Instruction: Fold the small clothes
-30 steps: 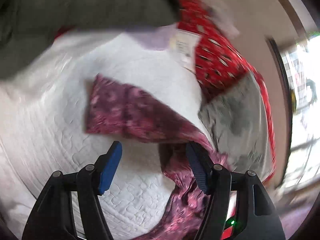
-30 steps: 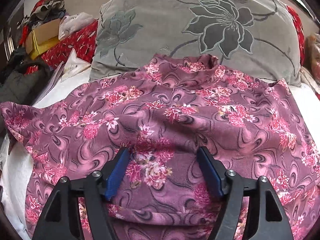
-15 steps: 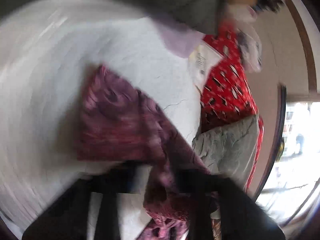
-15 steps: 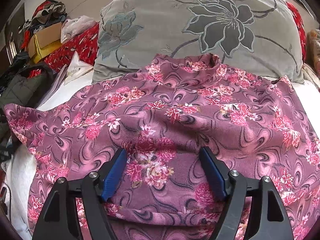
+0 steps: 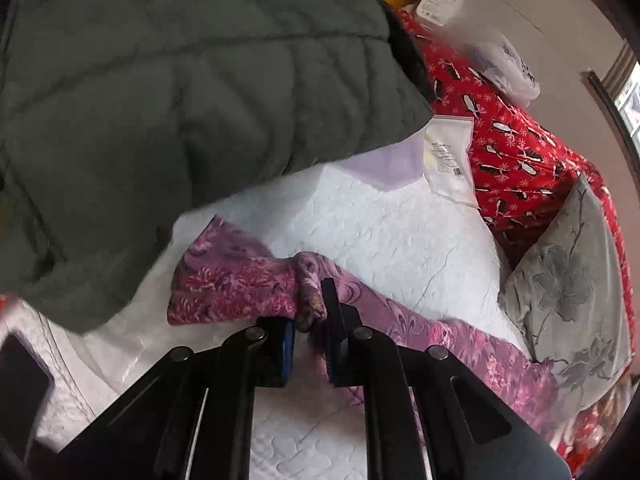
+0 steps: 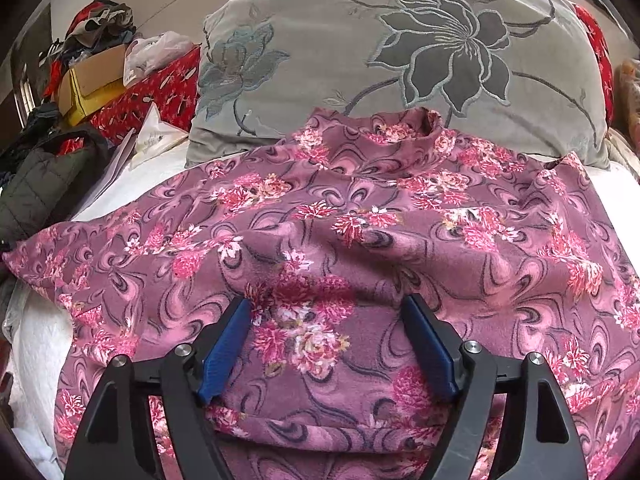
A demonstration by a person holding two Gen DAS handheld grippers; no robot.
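Here, sleeve [image 5: 236,284] beside jacket [image 5: 180,100].

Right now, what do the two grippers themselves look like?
Both look the same: matte black linkage arms with silver pivot pins and slim fingers lined with blue pads. The left gripper shows only a sliver of blue; the right gripper shows both ribbed blue pads. No cables, markings, hands or sleeves are visible.

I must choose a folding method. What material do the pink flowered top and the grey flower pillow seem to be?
Pink flowered top: seems a soft brushed knit, matte and slightly fuzzy; it drapes in smooth, rounded wrinkles. Grey flower pillow: looks like velvet or short plush, with a faint sheen and raised, stitched flower outlines. The exact fibre cannot be told.
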